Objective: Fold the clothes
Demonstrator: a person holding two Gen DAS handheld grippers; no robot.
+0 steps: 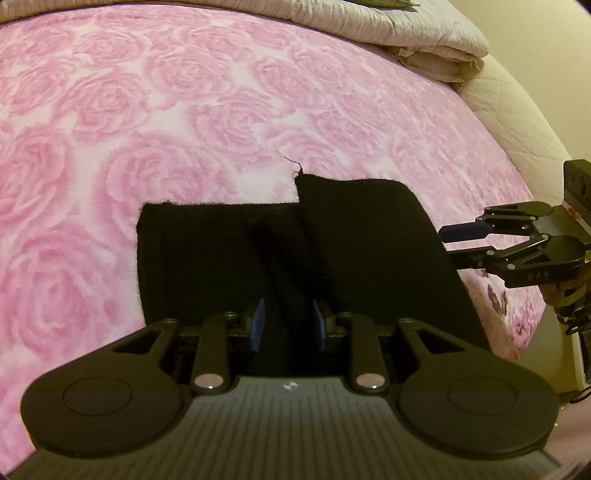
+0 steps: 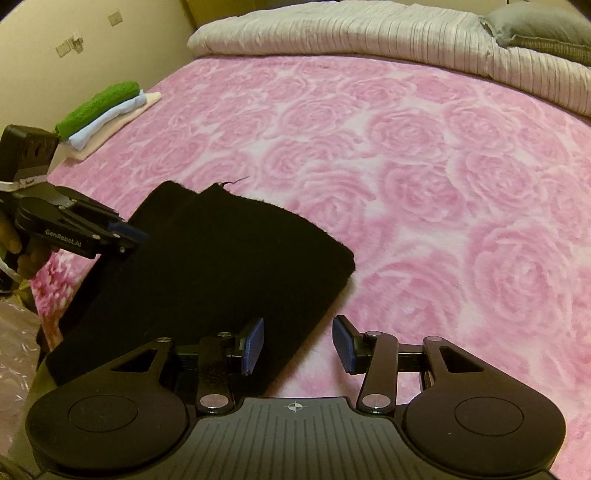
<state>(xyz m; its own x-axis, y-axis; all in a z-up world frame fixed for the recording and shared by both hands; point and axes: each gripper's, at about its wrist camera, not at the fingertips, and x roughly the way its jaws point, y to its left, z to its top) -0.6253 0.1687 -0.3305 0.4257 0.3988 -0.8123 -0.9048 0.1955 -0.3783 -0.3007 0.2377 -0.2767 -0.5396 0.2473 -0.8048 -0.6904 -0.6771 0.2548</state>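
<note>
A: How many garments are seen?

B: One black knitted garment [image 1: 229, 251] is laid near the bed's near edge on the pink rose-patterned blanket [image 1: 184, 110], folded lengthwise into two overlapping panels, with a loose thread at its far edge. A stack of three folded cloths [image 2: 107, 114], green on blue on cream, is seen at the far left edge of the bed. One grey ribbed duvet [image 2: 369, 33] is bunched along the head end, with one grey pillow [image 2: 535, 26] on it, cut off by the frame.

A: And the tongs?

B: Two are counted. The left gripper [image 1: 288, 321] is part-open, with a raised ridge of the black cloth between its blue pads [image 1: 258, 325]; whether the cloth is actually pinched cannot be told, as black fabric merges with shadow. The right gripper [image 2: 299, 345] is held wide apart over the garment's right-hand edge, nothing gripped; its left pad is over the cloth, its right pad over the blanket.

A: What is hard to make out?

B: The garment's near end is hidden behind both gripper bodies. Its type cannot be determined. Only fingers [image 2: 22, 254] of the person's left hand are seen.
</note>
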